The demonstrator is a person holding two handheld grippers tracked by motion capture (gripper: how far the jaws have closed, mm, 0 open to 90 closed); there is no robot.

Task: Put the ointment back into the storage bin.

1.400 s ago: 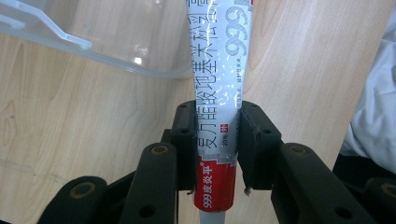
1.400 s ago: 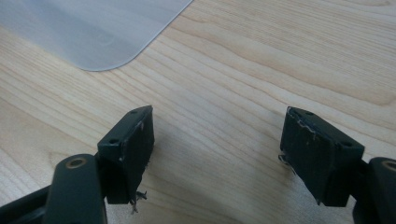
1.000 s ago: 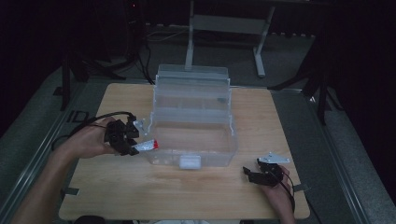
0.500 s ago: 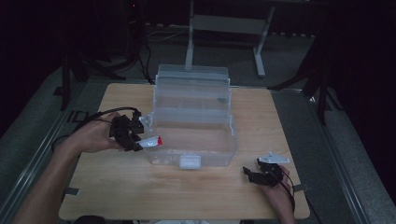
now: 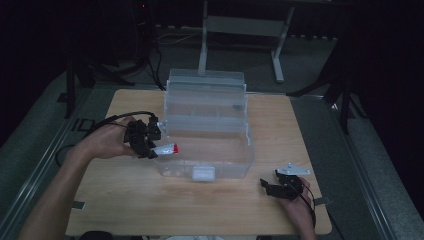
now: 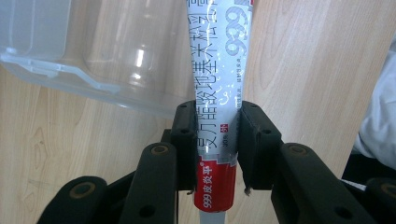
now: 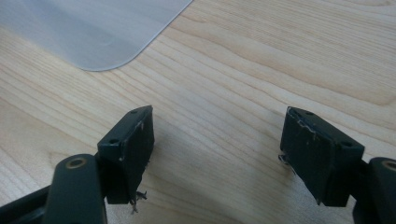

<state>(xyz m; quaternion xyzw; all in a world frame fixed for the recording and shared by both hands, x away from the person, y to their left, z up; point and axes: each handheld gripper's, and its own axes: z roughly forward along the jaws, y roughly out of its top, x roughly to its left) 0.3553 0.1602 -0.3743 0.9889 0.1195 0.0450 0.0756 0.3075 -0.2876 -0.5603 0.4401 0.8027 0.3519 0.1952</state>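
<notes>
A silver and red ointment tube with printed characters sticks out from my left gripper, whose jaws are shut on it near its red end. In the high view that left gripper hovers at the left wall of a clear plastic box, the tube pointing over the box's rim. The box stands open, its lid raised at the back. My right gripper is open just above the bare wood; in the high view it rests near the table's front right, apart from the box.
The wooden table has free room along its front and at both sides of the box. A box corner lies ahead of the right gripper. A cable trails behind the left hand. Dark floor and metal stands surround the table.
My left gripper has carried the tube to the right and slightly up, from beside the box to its left rim. The right gripper has stayed put.
</notes>
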